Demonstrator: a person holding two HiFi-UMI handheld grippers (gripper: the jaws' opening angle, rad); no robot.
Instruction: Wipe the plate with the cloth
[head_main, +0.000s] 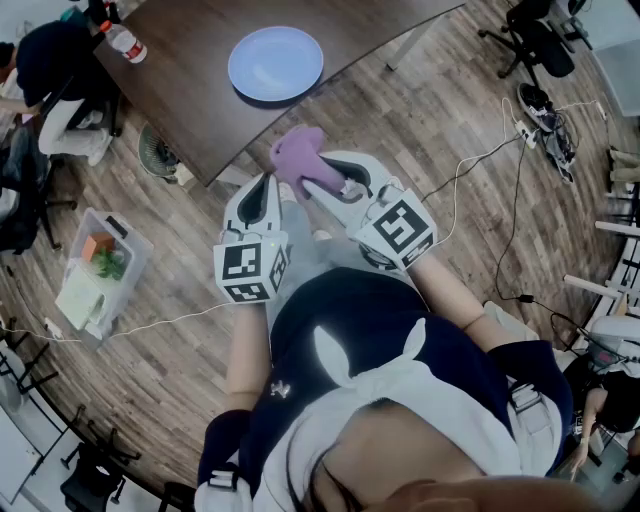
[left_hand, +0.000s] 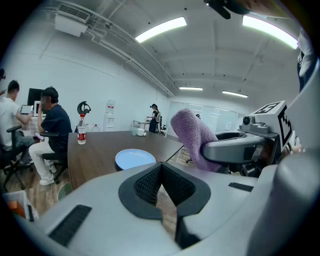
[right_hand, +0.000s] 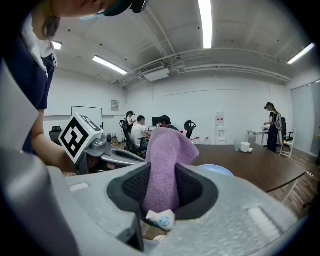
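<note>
The dark brown wooden surface (head_main: 190, 110) fills the upper left of the head view. The person stands back from it over the plank floor, so both grippers have a long reach ahead. A careless approach could knock a gripper against the surface's edge.

The round pale blue plate (head_main: 275, 63) lies flat and unheld at upper centre, near that edge and well apart from both grippers. If it is wiped with nothing steadying it, it will likely skate, possibly toward the drop.

The left gripper (left_hand: 161, 172) would be the one to steady it. Its jaws are closed tip to tip on nothing, so they would have to open first.

The right gripper (right_hand: 162, 187) has its jaws clamped on the fluffy purple cloth (right_hand: 167, 150). The cloth stands bunched above the pads at frame centre. Only a narrow fold seems pinched, so drag across the plate might pull it free.

A small white tag (right_hand: 161, 220) dangles below the pads. It could snag, or rub the plate instead of the pile.
</note>
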